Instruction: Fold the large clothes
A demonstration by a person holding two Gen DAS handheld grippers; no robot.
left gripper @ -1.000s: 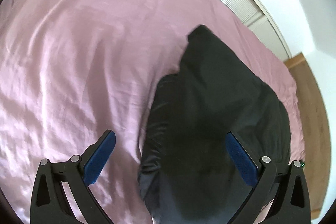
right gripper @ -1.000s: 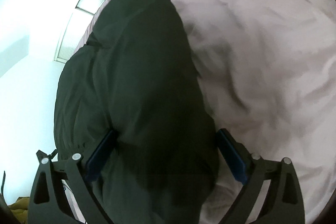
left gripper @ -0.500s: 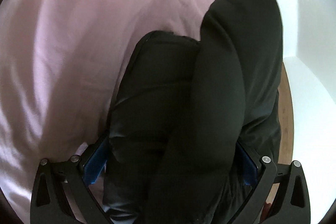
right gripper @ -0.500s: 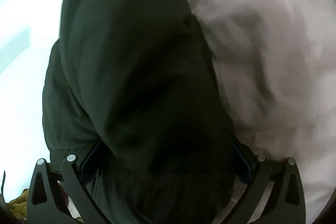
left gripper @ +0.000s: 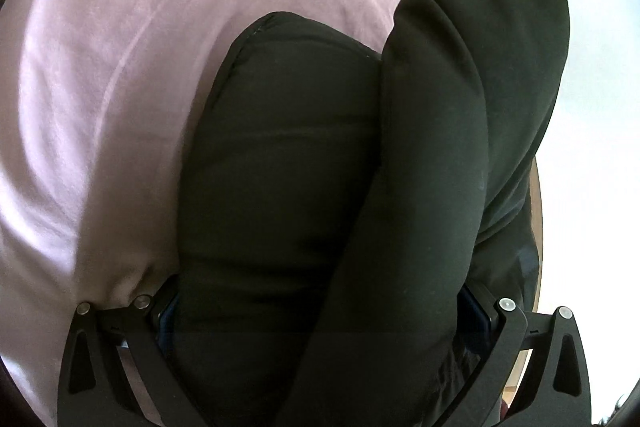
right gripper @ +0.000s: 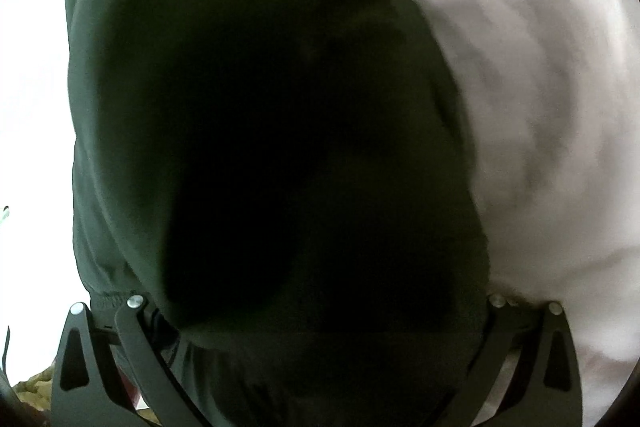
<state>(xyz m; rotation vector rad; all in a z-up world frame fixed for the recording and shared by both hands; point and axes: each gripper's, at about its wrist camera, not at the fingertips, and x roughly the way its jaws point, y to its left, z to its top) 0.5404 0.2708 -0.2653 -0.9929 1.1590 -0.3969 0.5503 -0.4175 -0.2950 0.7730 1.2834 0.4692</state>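
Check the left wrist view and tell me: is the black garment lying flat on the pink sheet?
No: the black garment bulges up in two thick padded folds between the left gripper's fingers, covering part of the pink sheet.

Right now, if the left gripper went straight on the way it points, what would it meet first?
The black padded jacket: it already fills the space between the left gripper fingers. Beyond it lies the pink bedsheet; depth there is unclear.

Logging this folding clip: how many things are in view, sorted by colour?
Black garment: 1
Pink bedsheet: 1
Black grippers, left gripper and right gripper: 2
Total: 4
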